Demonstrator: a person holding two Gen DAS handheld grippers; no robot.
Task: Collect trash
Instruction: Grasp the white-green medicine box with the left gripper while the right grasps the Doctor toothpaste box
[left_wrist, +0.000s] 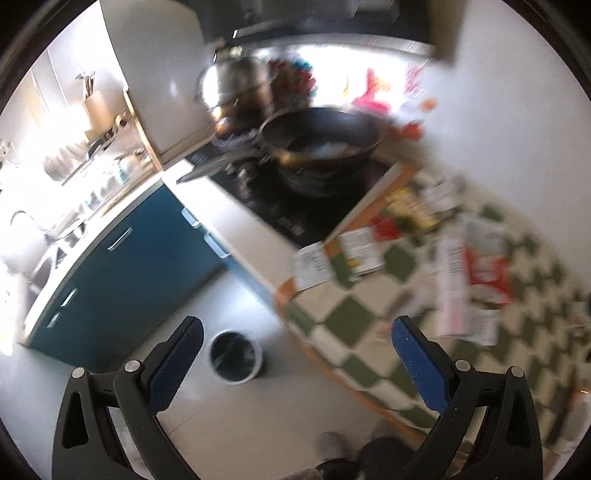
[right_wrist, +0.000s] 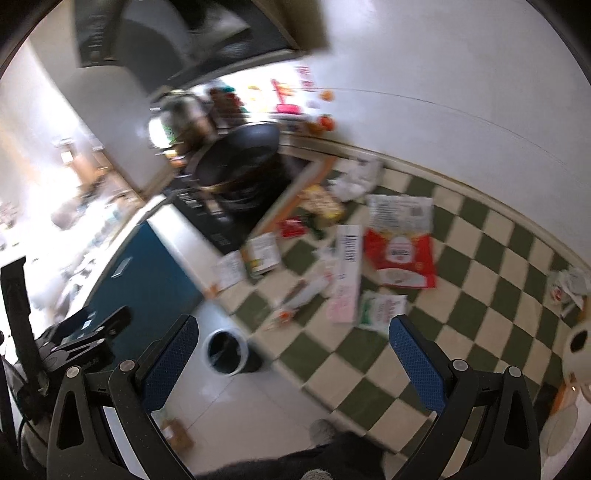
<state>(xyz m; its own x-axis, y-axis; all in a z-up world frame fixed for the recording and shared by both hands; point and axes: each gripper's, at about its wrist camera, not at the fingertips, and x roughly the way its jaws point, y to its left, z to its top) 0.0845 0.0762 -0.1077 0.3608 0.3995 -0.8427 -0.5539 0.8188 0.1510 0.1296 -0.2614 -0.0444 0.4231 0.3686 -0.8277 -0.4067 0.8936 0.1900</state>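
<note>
Trash: wrappers and cartons lie scattered on the checked tablecloth (right_wrist: 480, 258), among them a red packet (right_wrist: 400, 258) at 1 o'clock in the right view. Bin (left_wrist: 235, 357) stands on the floor at 7 o'clock. Left gripper (left_wrist: 295, 347) spread wide, empty. Right gripper (right_wrist: 293, 345) likewise wide, empty. Both views blurred.

Motion blur smears both views, worst in the left wrist one. There the print on the red-and-white flat packet (left_wrist: 487, 273) and the long white-and-pink carton (left_wrist: 456, 288) on the green-and-cream chequered desk (left_wrist: 347, 321) cannot be read. The dark frying pan (left_wrist: 321, 134) holds something pale that cannot be told. In the right wrist view a crumpled white wrapper (right_wrist: 569, 284) lies by the desk's right edge, and a white rounded object (right_wrist: 576, 350) is cut off by the picture's rim.
</note>
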